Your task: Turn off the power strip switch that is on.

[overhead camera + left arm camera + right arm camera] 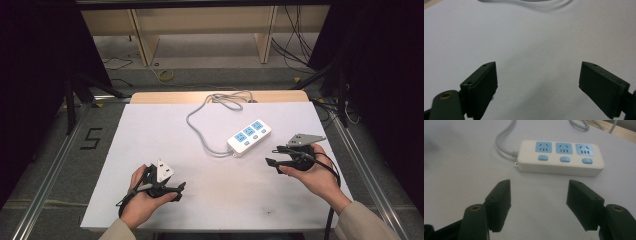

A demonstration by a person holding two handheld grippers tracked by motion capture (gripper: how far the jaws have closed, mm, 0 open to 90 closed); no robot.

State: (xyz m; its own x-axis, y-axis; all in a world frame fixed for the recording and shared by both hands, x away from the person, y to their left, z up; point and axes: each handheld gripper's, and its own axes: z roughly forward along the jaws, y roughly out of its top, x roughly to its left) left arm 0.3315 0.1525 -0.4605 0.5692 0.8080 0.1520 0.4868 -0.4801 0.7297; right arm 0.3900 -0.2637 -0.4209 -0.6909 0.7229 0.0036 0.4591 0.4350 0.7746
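Observation:
A white power strip (pixel 249 137) with three blue sockets and three blue switches lies right of the table's middle. Its grey cable (pixel 196 131) loops toward the far edge. In the right gripper view the power strip (pixel 560 158) sits just ahead of the jaws, apart from them. My right gripper (pixel 271 155) (pixel 539 197) is open, close to the strip's near right side, with nothing between its jaws. Near the front left my left gripper (pixel 179 191) (pixel 537 82) is open over bare white table, and the cable (pixel 524 3) runs across the top of its view.
The white tabletop (pixel 150 130) has a wooden strip (pixel 165 96) along its far edge. Metal rails (pixel 47 170) run beside the table on both sides. A wooden shelf unit (pixel 200 30) and loose cables (pixel 295 45) lie on the floor beyond.

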